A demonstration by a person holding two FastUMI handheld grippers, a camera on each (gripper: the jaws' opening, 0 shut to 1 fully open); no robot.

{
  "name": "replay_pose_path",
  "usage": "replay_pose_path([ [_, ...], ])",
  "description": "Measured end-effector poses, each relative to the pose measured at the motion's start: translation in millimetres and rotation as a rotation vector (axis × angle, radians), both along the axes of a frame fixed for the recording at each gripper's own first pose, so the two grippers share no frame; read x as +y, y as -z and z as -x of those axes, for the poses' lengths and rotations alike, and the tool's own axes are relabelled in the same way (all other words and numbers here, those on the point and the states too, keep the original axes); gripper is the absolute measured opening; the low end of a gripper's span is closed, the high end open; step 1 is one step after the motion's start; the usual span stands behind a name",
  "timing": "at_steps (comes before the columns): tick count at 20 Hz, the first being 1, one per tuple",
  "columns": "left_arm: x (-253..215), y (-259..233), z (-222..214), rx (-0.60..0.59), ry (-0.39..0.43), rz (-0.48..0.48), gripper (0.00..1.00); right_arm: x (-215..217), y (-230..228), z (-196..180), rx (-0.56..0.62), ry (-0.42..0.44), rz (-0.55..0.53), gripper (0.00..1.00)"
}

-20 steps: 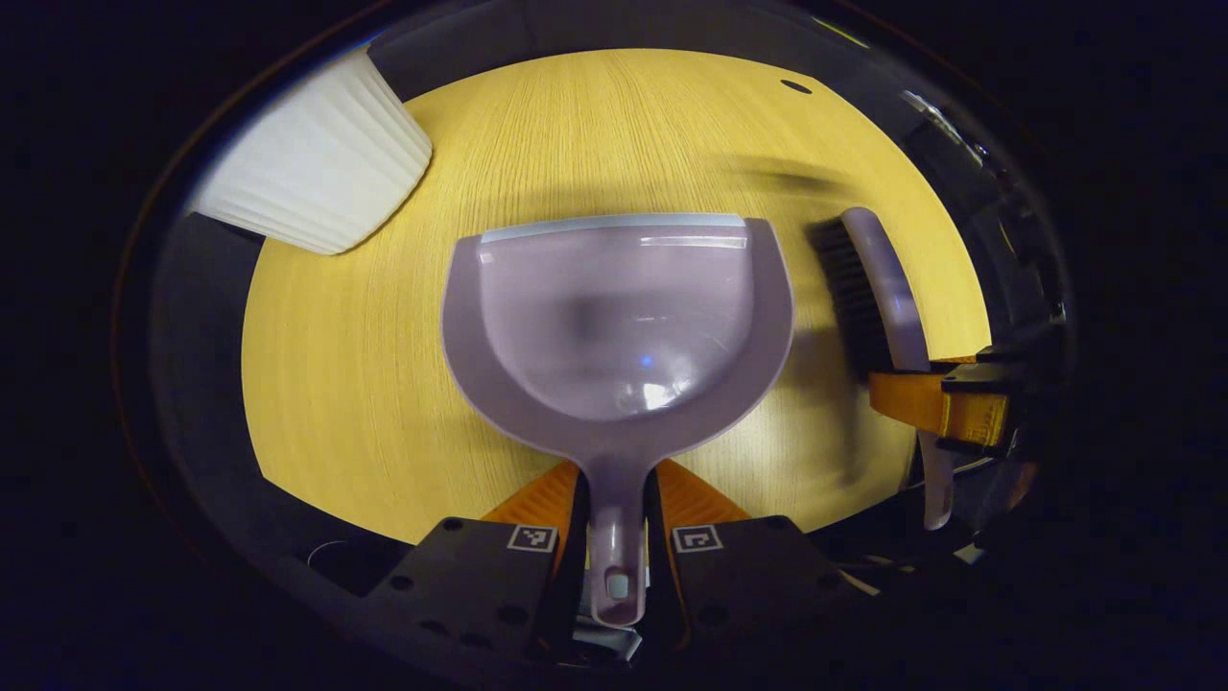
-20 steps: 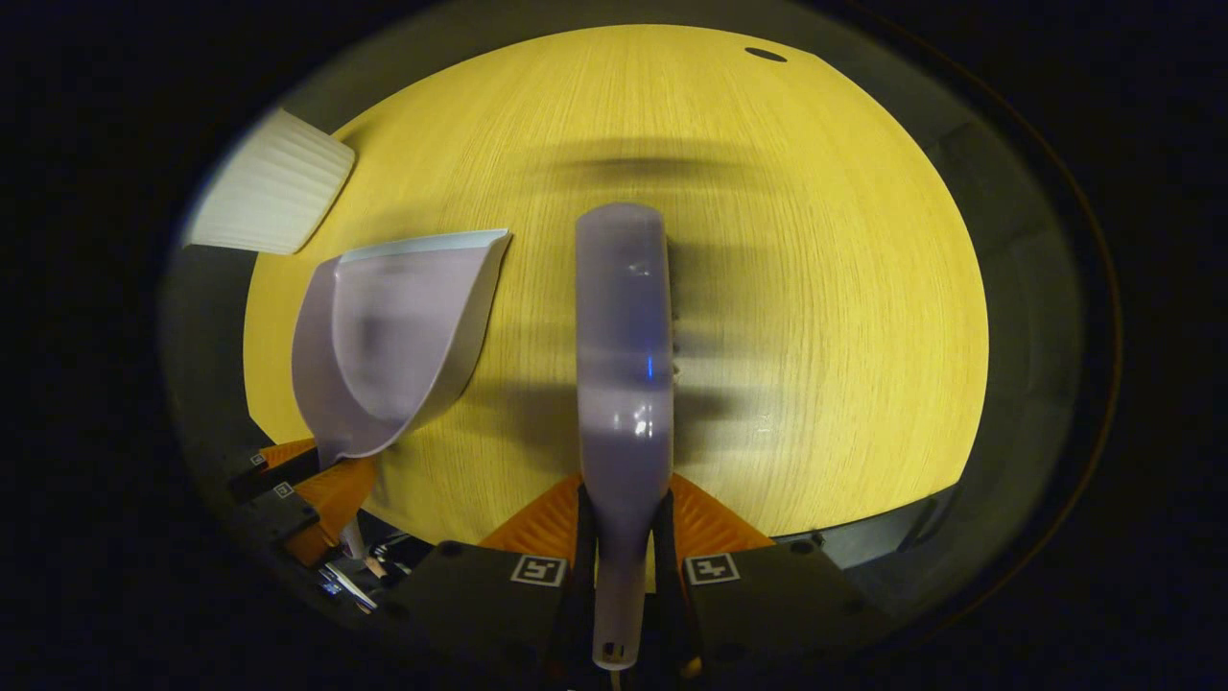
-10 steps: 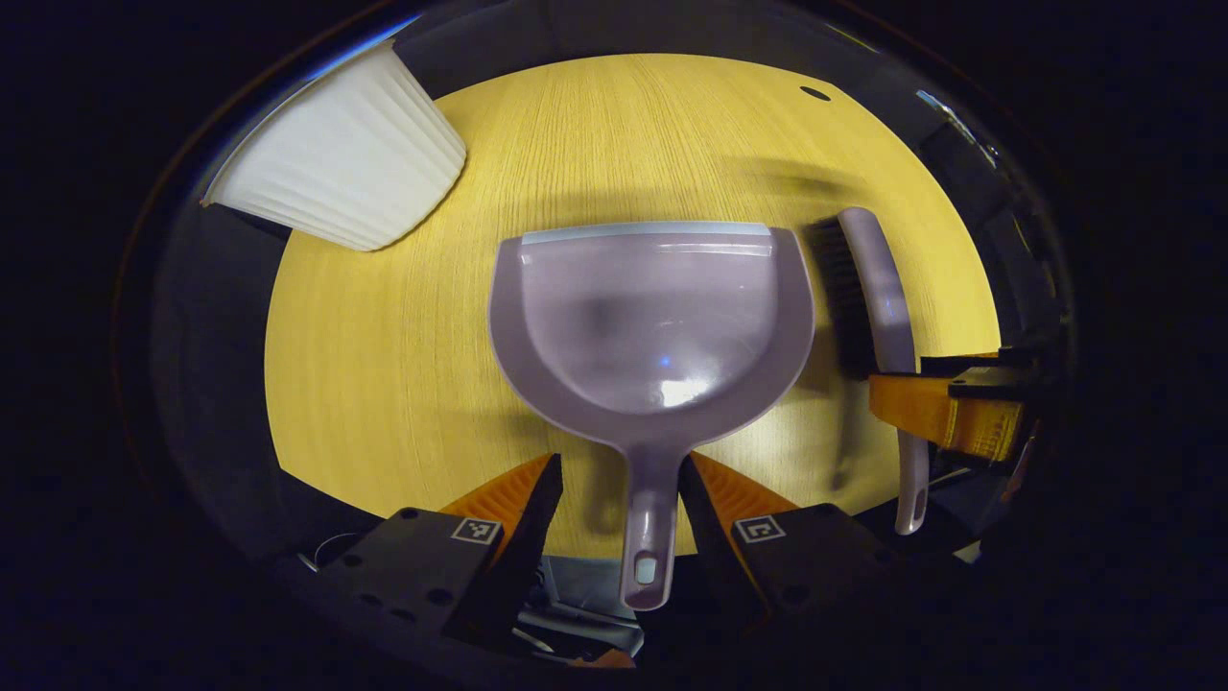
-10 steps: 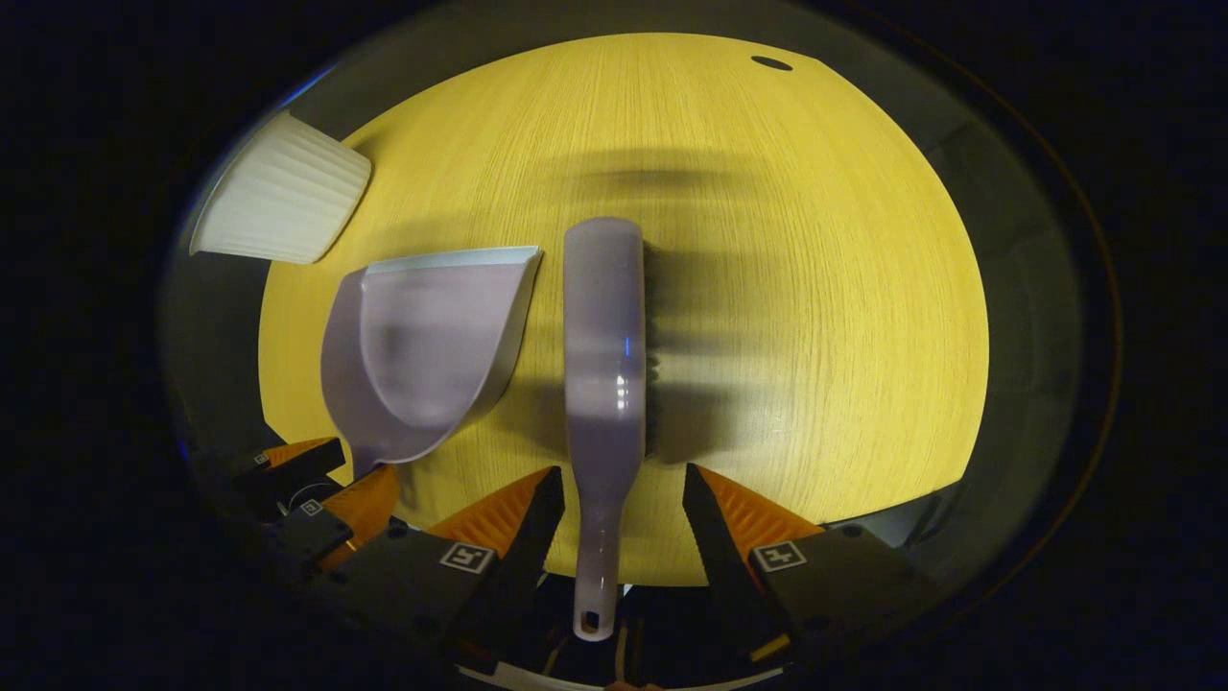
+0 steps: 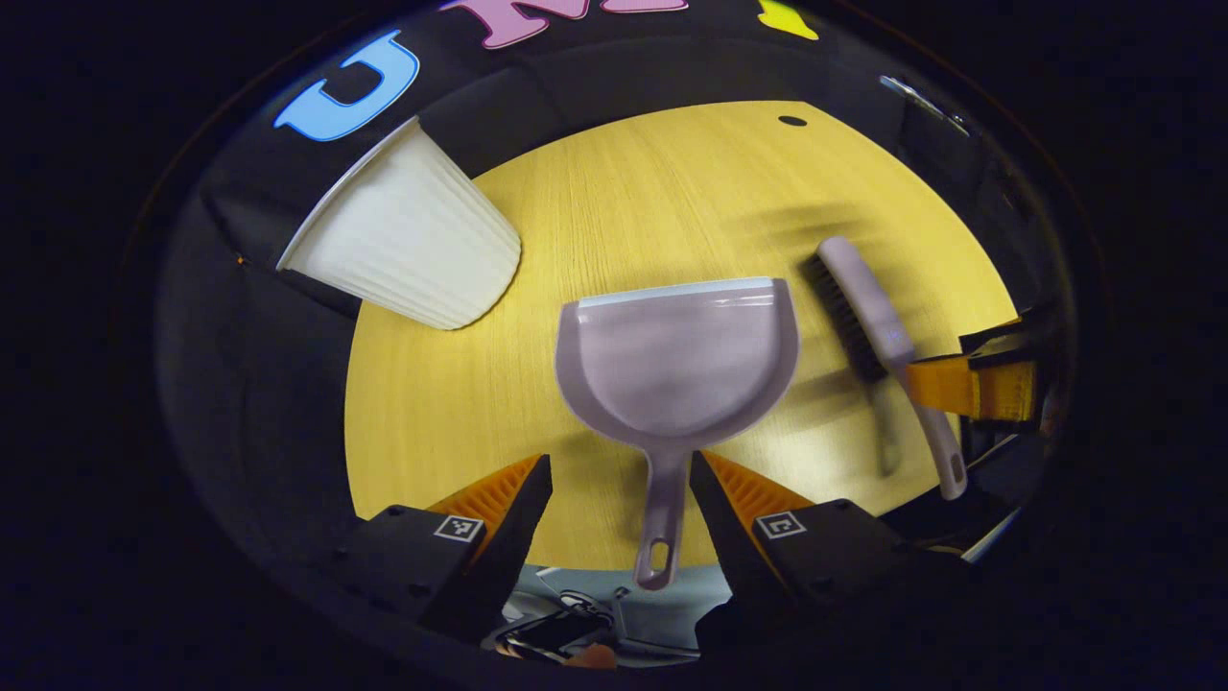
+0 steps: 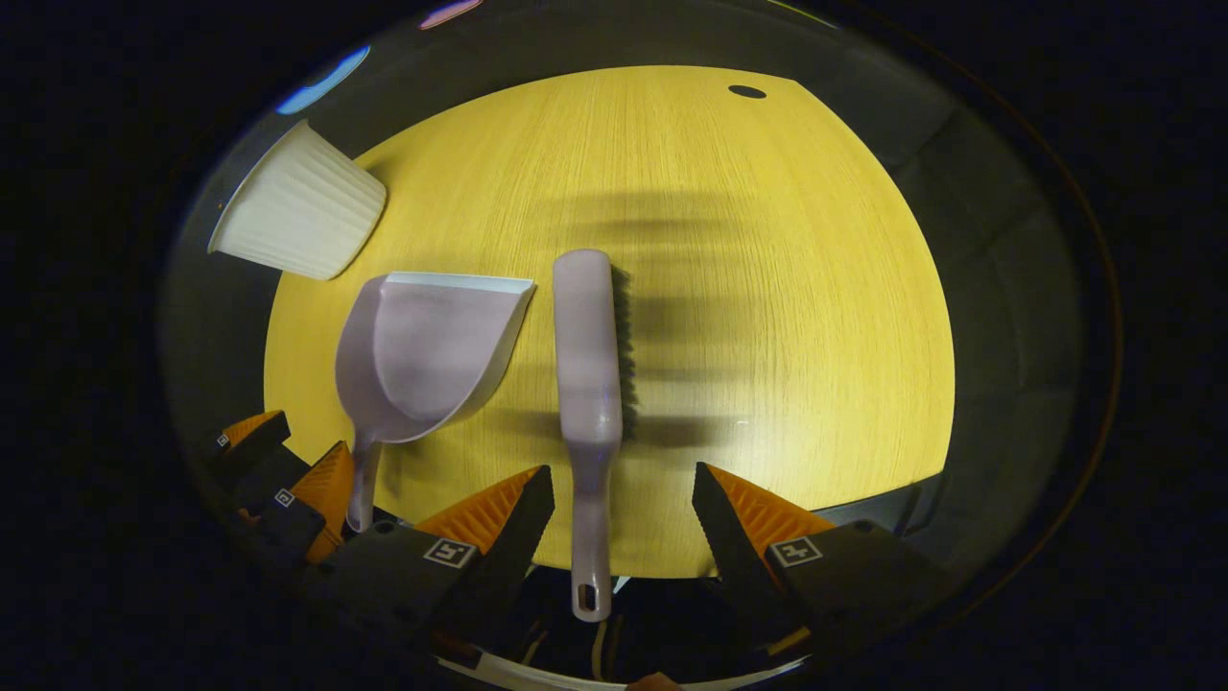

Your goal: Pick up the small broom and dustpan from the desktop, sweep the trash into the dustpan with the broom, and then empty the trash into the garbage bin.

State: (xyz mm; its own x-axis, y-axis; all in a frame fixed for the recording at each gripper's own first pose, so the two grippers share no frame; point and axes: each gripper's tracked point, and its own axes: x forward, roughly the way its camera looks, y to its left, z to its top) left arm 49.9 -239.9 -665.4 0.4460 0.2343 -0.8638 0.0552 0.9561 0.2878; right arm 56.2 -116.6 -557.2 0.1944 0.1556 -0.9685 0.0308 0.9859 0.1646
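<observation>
Two grippers sat wide open, holding nothing. Left gripper (image 5: pixel 619 499) had its fingers either side of the dustpan (image 5: pixel 676 360) handle, not touching it; right gripper (image 6: pixel 622 504) likewise straddled the broom (image 6: pixel 587 384) handle. Dustpan and broom lay flat on the desk (image 6: pixel 787 288), just beside each other, bristles facing away from the pan. White ribbed bin (image 5: pixel 413 245) stood at the desk's far left corner. No trash could be made out on the desk. Likely next: keep each handle centred between the fingers, close squarely, and grip low on the handle so the tool won't twist.
</observation>
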Motion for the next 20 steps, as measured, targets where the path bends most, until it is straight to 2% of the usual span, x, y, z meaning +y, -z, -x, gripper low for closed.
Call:
replay_pose_path([
  [3,-18,-27,10,-0.076,0.022,0.130,0.86,0,-28,2,-0.080,-0.002,-0.027,0.95],
  [5,-49,-57,16,-0.154,0.057,0.291,0.86,-3,-54,3,-0.168,0.007,-0.080,0.94],
  [7,-85,-97,20,-0.252,0.092,0.496,0.86,-20,-85,-2,-0.304,0.020,-0.110,0.94],
  [8,-97,-120,18,-0.320,0.124,0.572,0.86,-32,-107,-8,-0.410,0.036,-0.118,0.95],
  [9,-104,-143,15,-0.417,0.154,0.607,0.84,-46,-132,-11,-0.510,0.057,-0.130,0.94],
  [11,-100,-194,12,-0.644,0.212,0.594,0.82,-68,-200,-16,-0.747,0.119,-0.153,0.94],
  [13,-92,-236,23,-0.895,0.254,0.550,0.82,-94,-274,-12,-1.016,0.134,-0.102,0.93],
  [16,-70,-301,56,-1.270,0.242,0.437,0.81,-124,-362,1,-1.322,0.137,-0.053,0.93],
  [17,-68,-317,69,-1.357,0.247,0.406,0.80,-133,-381,6,-1.392,0.154,-0.036,0.93],
  [20,-74,-316,81,-1.426,0.271,0.335,0.80,-151,-419,11,-1.531,0.152,0.006,0.93],
])
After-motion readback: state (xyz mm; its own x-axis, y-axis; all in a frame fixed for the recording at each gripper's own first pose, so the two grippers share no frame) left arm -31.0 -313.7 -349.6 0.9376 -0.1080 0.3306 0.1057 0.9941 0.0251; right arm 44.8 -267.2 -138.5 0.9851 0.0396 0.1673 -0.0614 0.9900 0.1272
